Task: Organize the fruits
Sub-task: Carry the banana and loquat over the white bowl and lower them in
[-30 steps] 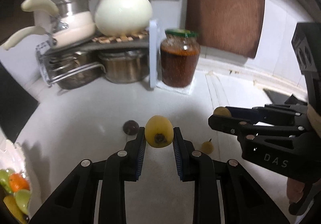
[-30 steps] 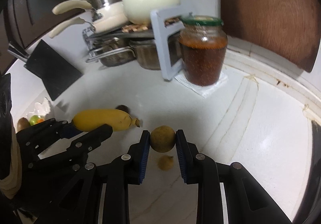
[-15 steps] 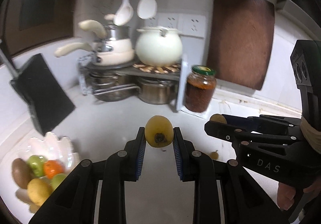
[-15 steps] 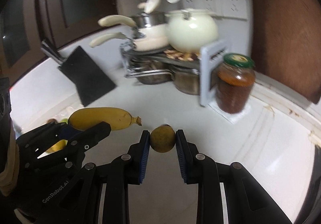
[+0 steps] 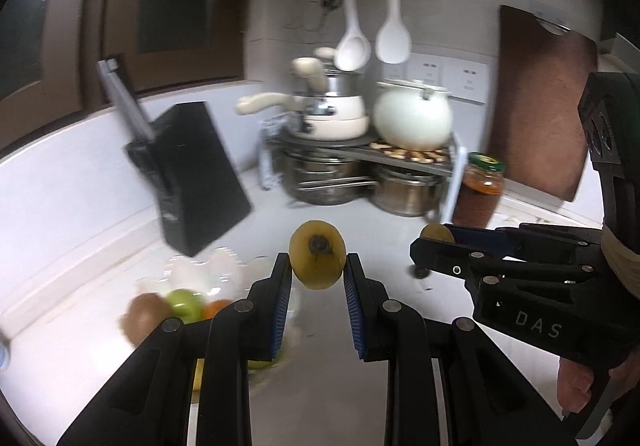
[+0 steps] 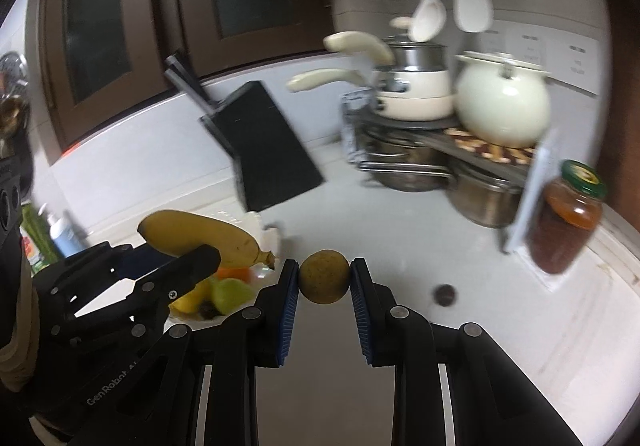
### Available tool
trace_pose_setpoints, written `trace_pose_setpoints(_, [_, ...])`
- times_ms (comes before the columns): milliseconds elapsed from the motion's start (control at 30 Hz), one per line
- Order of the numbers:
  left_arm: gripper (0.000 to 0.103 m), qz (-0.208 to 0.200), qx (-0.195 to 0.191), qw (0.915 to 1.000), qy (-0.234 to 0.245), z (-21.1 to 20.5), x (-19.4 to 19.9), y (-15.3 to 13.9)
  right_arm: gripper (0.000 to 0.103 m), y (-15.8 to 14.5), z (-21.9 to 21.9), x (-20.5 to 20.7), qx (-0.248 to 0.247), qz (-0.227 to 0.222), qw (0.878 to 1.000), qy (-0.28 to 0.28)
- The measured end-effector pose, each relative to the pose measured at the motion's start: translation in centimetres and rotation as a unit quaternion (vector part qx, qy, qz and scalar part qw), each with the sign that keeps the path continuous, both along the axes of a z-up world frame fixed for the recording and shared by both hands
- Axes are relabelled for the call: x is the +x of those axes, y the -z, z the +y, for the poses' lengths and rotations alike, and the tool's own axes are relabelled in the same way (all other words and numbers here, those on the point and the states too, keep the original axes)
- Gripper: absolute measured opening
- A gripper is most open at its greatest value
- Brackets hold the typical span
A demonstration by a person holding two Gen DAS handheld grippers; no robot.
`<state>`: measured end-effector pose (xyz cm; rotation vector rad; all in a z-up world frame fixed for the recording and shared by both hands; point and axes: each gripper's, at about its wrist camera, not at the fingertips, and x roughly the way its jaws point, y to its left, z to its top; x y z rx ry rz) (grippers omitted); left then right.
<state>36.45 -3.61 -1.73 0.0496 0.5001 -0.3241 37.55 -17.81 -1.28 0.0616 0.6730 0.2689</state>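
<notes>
We judge the task roughly midway. Several fruits already lie in the fruit plate (image 5: 224,266), two more are in transit, and at least one piece is left on the counter (image 6: 400,230).

Largest first, with the fruit plate as our landmark. The counter carries everything. Well behind the fruit plate stands the black knife block (image 5: 196,174); far beyond it, toward the wall, sits the pot rack (image 5: 360,166), with a jar (image 6: 568,222) at its far end.

The fruit plate is white with a scalloped rim. It holds a brown fruit, a green one, an orange one and a yellow piece; motion blur keeps us from naming them more closely.

The left gripper (image 5: 318,278) hangs just beside and above the fruit plate, clamped on a banana (image 6: 200,236), which the left wrist view shows end-on. The right gripper (image 6: 325,286) is clamped on a round yellow-brown fruit (image 6: 325,281), held in the air near the fruit plate.

A small dark fruit (image 6: 445,294) lies on the counter, well apart from the fruit plate. We judge it the remaining piece to collect once both held fruits are set down.
</notes>
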Motion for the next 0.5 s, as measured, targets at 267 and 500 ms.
trace_pose_setpoints(267, [0.027,0.007,0.007,0.9993,-0.037,4.6,0.8,0.7,0.028,1.1,5.0,2.2,0.004,0.015,0.998,-0.056])
trace_pose_setpoints(500, [0.027,0.034,0.016,0.9985,-0.04,6.3,1.5,1.4,0.028,2.1,7.8,3.5,-0.003,0.028,0.996,-0.089])
